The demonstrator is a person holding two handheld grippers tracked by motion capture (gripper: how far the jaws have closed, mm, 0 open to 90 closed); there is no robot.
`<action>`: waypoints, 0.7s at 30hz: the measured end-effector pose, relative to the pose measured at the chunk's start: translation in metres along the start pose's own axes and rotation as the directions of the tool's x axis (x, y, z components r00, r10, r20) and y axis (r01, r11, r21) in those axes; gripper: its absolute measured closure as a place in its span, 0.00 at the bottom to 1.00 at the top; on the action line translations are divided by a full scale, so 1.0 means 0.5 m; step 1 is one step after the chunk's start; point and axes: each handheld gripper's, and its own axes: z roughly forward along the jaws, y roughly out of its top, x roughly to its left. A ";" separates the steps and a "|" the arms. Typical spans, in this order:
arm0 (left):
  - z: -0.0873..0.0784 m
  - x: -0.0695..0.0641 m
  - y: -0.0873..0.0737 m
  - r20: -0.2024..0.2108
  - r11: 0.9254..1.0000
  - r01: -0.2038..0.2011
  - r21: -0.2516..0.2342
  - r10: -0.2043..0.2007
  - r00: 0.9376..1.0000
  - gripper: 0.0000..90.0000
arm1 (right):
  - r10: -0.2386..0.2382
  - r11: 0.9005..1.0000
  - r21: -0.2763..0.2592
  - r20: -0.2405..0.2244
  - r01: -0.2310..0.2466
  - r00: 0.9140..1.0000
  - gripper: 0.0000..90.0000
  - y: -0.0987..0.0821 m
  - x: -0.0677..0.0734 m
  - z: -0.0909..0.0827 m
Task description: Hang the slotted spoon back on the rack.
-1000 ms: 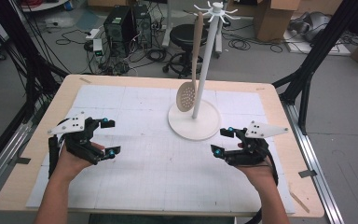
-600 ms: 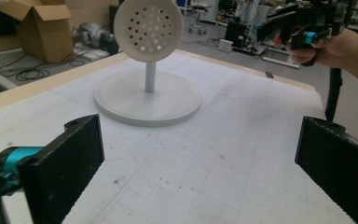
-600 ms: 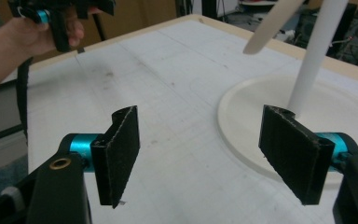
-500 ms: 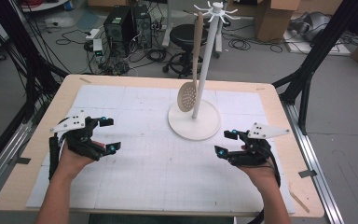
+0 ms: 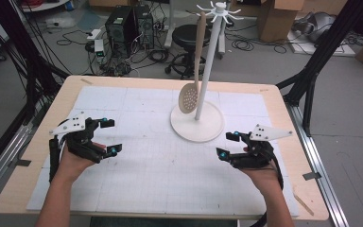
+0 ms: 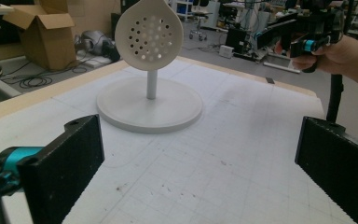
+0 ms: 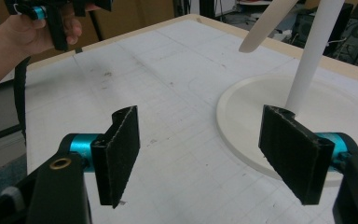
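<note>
overhead, slotted spoon (image 5: 190, 97) on white stand (image 5: 197, 122); left gripper (image 5: 109, 137), right gripper (image 5: 229, 144) wide apart, empty

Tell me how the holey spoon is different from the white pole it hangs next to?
The spoon is tan and hangs off the table, while the pole is white and stands on a round base. The spoon ends in a wide scoop full of holes; the pole ends in little hooks at its top. The spoon tilts a bit; the pole is straight up. Both are long and thin.
</note>
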 end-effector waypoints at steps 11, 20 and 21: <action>0.003 0.001 -0.001 0.004 1.000 -0.002 0.010 0.002 1.000 0.02 | 0.002 1.000 0.000 0.000 -0.002 1.000 0.31 -0.001 0.000 0.001; 0.004 -0.001 -0.001 0.003 1.000 -0.004 0.008 0.004 1.000 0.02 | 0.002 1.000 0.000 -0.002 -0.002 1.000 0.31 -0.001 0.000 0.001; 0.005 -0.001 -0.001 0.004 1.000 -0.004 0.010 0.004 1.000 0.02 | 0.003 1.000 -0.001 -0.001 -0.003 1.000 0.31 -0.001 0.000 0.001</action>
